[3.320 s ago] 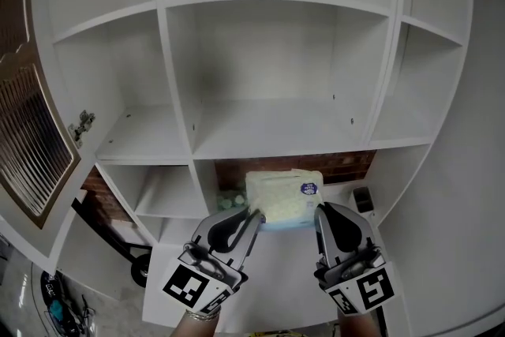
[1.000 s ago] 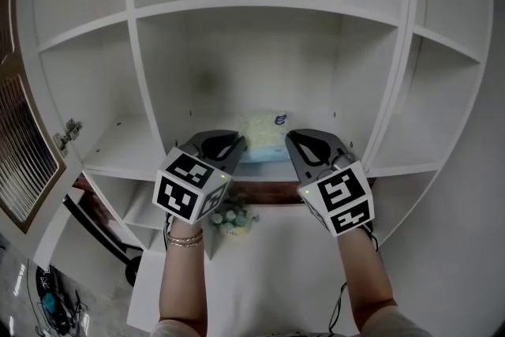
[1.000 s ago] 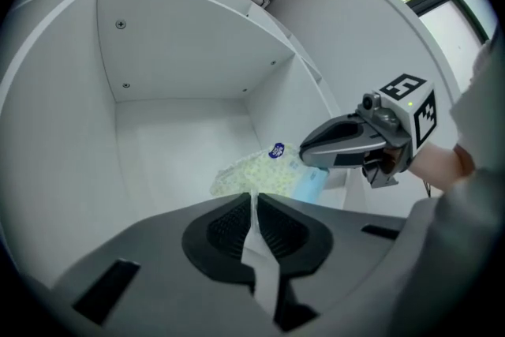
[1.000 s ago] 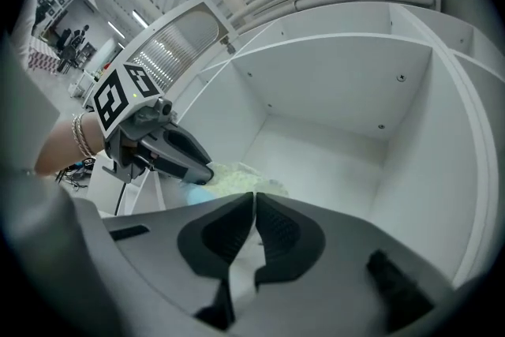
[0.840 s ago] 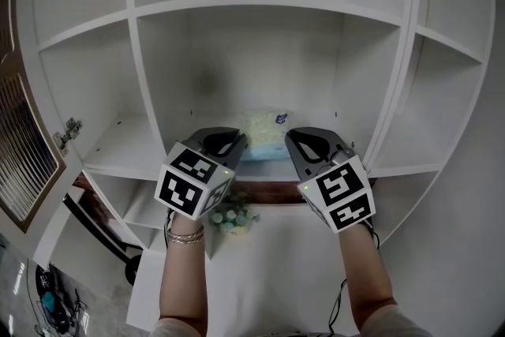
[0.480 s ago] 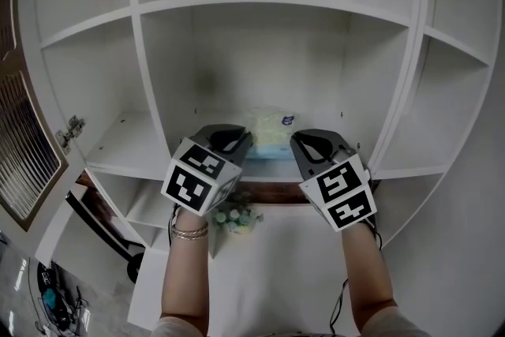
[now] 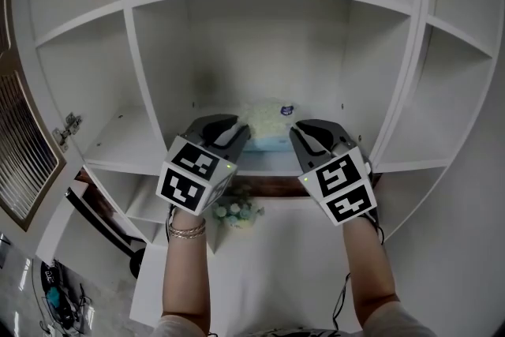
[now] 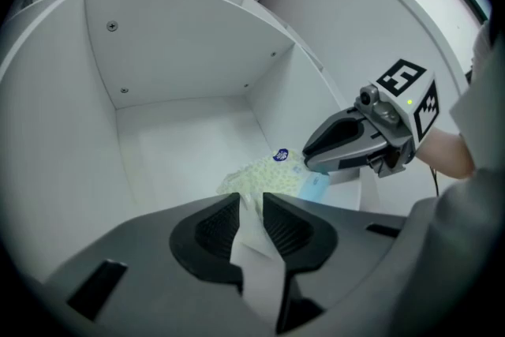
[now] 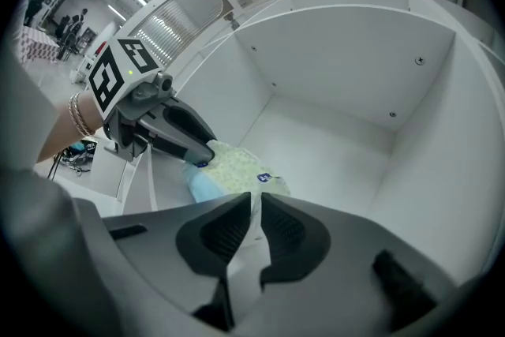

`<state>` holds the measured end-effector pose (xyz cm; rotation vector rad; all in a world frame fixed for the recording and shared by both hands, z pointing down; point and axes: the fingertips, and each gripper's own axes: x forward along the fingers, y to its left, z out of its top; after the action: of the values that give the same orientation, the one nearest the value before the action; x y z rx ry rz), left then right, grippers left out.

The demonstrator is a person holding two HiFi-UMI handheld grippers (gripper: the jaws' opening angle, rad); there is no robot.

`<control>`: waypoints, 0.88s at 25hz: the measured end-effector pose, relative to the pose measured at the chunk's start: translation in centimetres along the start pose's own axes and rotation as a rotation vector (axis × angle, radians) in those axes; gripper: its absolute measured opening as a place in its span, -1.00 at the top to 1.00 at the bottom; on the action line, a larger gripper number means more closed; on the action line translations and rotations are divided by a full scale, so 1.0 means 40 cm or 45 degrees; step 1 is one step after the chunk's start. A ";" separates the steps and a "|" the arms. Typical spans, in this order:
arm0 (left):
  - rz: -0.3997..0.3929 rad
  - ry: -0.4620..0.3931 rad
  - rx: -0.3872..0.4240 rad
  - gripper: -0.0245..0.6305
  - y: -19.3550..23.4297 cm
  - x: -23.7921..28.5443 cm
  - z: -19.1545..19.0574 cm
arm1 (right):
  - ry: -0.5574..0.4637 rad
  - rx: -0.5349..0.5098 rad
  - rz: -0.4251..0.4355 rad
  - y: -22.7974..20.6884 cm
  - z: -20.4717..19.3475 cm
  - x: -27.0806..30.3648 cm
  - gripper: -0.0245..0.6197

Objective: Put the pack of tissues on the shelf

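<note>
Nearest you are your two wrists, the left one wearing a bracelet (image 7: 186, 231), each with its marker cube turned up toward you. Your left gripper (image 7: 242, 133) reaches in from the left and your right gripper (image 7: 299, 132) from the right, and the pack of tissues (image 7: 268, 119) lies between their tips on the shelf board (image 7: 335, 122) of the middle compartment.

In the left gripper view, the left gripper's (image 8: 251, 200) jaws are opening, with only a narrow gap so far and the pack's (image 8: 264, 174) near corner right at the tips. In the right gripper view, the right gripper's (image 9: 256, 200) jaws sit almost together, pinched on the thin edge of the pack (image 9: 237, 166) at its pale blue end.

Below the board, between your forearms, is a small cluster of pale green and white things (image 7: 235, 211) that I cannot identify. Off to the left, a brown slatted door (image 7: 24, 142) hangs open beside a hinge (image 7: 69, 123). Beyond the pack, the compartment's white back wall (image 7: 260, 51) is well apart from it.
</note>
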<state>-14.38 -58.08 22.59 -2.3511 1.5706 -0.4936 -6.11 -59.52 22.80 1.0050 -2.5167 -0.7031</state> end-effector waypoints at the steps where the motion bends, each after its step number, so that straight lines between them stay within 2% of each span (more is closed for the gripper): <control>1: 0.013 -0.011 -0.015 0.63 0.004 -0.005 -0.001 | -0.004 0.011 -0.007 -0.002 0.000 -0.002 0.82; 4: 0.056 -0.062 -0.041 0.47 0.012 -0.023 0.008 | -0.010 0.038 -0.026 -0.009 -0.001 -0.013 0.81; 7: 0.100 -0.134 -0.071 0.46 0.020 -0.048 0.024 | -0.006 0.056 -0.047 -0.015 -0.005 -0.024 0.78; 9: 0.123 -0.162 -0.085 0.41 0.025 -0.065 0.028 | -0.023 0.061 -0.065 -0.020 -0.002 -0.036 0.63; 14: 0.144 -0.214 -0.099 0.40 0.012 -0.101 0.030 | -0.098 0.081 -0.097 -0.020 0.016 -0.082 0.62; 16: 0.120 -0.253 -0.124 0.41 -0.003 -0.114 0.034 | -0.189 0.090 -0.078 -0.008 0.032 -0.106 0.62; 19: 0.078 -0.283 -0.154 0.41 -0.025 -0.125 0.039 | -0.325 0.191 0.010 0.018 0.051 -0.135 0.62; 22: 0.053 -0.277 -0.144 0.41 -0.053 -0.132 0.037 | -0.329 0.219 0.059 0.042 0.042 -0.149 0.63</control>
<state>-13.82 -52.35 21.41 -2.3554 1.5790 -0.1361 -3.69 -53.69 21.63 0.9611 -2.8564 -0.6484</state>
